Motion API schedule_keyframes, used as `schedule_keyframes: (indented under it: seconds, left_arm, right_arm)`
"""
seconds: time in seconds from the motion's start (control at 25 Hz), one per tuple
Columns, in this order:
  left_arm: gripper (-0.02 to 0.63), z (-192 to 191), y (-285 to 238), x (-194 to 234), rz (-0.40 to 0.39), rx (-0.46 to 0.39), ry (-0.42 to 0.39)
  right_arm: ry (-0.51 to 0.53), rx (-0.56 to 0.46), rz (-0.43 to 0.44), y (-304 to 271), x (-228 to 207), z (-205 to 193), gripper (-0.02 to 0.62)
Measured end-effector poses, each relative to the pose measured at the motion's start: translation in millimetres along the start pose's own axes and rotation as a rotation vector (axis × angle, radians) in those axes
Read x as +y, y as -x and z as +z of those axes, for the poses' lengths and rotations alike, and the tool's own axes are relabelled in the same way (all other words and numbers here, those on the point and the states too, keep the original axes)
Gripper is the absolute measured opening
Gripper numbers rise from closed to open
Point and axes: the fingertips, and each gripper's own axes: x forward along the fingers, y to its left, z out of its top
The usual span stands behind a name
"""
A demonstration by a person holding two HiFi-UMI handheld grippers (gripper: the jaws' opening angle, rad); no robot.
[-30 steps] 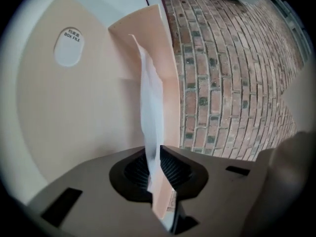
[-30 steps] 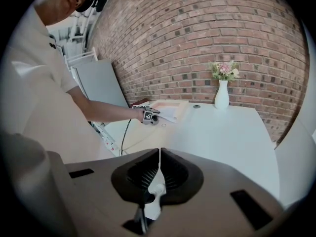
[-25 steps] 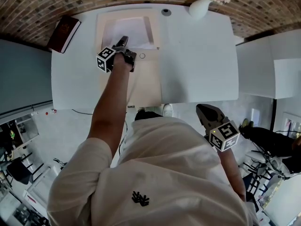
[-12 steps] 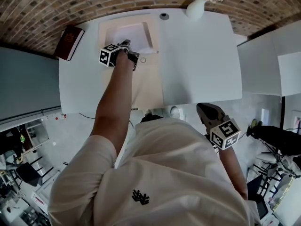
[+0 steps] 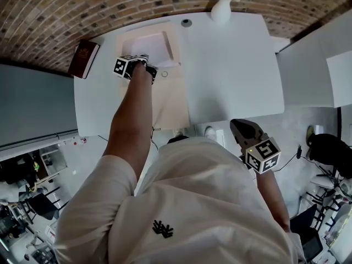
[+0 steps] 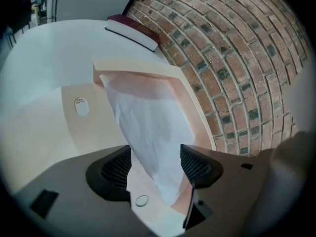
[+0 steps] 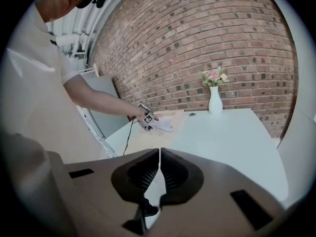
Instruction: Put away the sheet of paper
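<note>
On the left gripper [image 6: 155, 164] the jaws are opening, the sheet of paper [image 6: 148, 127] loose between them. Light and floppy, it is probably best pinched at its edge.

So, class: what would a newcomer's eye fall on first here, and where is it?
The left gripper, jaws opening with a white sheet of paper between them, tucked in a peach envelope on the table. Behind: a brick wall, a vase of flowers at the table's far edge, a red book at its far left corner.
</note>
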Motion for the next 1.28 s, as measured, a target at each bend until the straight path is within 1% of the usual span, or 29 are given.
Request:
schedule_keyframes:
  seconds: [0.16, 0.36, 0.64, 0.88, 1.0, 1.12, 1.28]
  left_arm:
    - [0.296, -5.4, 12.0, 1.3, 0.016, -0.022, -0.007]
    - [0.296, -14.1, 24.0, 2.2, 0.007, -0.055, -0.009]
    - [0.296, -35.9, 51.3, -1.2, -0.045, -0.096, -0.011]
    - [0.296, -67.5, 83.7, -3.4, -0.099, -0.123, -0.021]
    - [0.296, -82.8, 102.3, -7.0, -0.132, -0.128, -0.048]
    - [0.296, -98.3, 123.2, -10.8, -0.17, -0.13, -0.093]
    - [0.296, -121.4, 151.0, -12.9, -0.237, -0.101, -0.159]
  right_arm:
    - [-0.014, -0.016, 0.015, 6.9, -8.0, -3.6, 0.034]
    - [-0.013, -0.029, 0.041, 16.1, -15.9, -10.3, 0.034]
    - [0.011, -0.029, 0.1, 35.0, -26.1, -28.1, 0.034]
    - [0.044, -0.015, 0.187, 50.4, -30.7, -46.6, 0.034]
    - [0.055, -0.007, 0.232, 54.7, -33.6, -51.7, 0.034]
    - [0.055, -0.004, 0.276, 56.0, -34.7, -53.4, 0.032]
    - [0.067, 0.011, 0.333, 49.9, -28.0, -56.9, 0.034]
